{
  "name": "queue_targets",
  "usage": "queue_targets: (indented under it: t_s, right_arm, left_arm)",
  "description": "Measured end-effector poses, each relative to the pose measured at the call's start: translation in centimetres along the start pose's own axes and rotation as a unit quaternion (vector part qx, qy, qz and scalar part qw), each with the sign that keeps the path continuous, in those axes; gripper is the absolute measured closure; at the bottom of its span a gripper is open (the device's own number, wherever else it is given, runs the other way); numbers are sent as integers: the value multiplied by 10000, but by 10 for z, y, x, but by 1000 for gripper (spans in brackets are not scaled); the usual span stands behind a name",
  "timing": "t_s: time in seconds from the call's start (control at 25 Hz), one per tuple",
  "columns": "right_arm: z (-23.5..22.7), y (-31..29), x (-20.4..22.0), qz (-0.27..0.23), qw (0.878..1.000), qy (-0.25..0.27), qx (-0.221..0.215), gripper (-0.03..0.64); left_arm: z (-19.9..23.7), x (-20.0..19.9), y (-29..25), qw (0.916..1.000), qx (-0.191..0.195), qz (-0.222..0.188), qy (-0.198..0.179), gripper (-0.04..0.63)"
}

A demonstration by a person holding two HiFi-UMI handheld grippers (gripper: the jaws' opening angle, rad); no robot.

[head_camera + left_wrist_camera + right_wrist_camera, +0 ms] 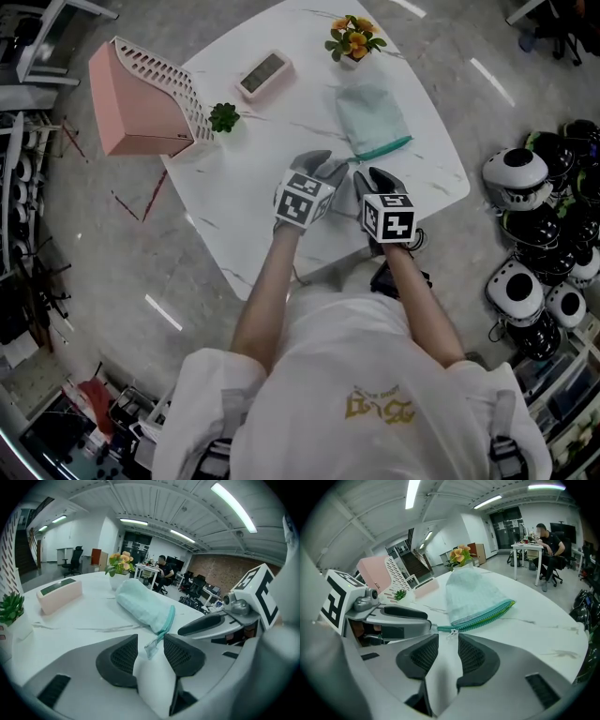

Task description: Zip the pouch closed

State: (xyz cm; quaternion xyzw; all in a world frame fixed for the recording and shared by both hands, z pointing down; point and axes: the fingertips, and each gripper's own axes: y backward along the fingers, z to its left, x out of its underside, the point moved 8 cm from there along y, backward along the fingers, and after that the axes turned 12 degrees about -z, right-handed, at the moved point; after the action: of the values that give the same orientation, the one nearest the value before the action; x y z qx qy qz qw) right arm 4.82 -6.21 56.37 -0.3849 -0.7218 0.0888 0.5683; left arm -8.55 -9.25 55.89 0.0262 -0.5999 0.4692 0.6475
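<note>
A pale mint fabric pouch with a teal zipper lies on the white marble table, just beyond both grippers. My left gripper is open. In the left gripper view the pouch ends in a small clear tab, which lies at the gap of that gripper, untouched by the pads. My right gripper is open too. In the right gripper view the zipper pull sits just ahead of this gripper, at the near end of the pouch.
A pink slatted rack, a small green plant, a pink clock and a flower pot stand on the table's far side. Helmets are piled on the floor at the right. A person sits at a distant desk.
</note>
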Motion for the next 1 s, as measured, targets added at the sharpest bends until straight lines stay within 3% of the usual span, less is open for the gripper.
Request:
queue_targets:
  t_s: [0.44,0.72,1.0]
  right_arm:
    - [-2,-19,2,182,9986,458,196,502]
    - [-4,-18,0,173,9977,606,263,519]
    - [-11,-12,0,189,9972,639,348,548]
  left_arm:
    - [5,-4,-16,9981,317,254,-459,408]
    - [-5,-1,-28,9912,680,513,-1011,416]
    - [-13,0,-34,9864,753,596,-1336,429]
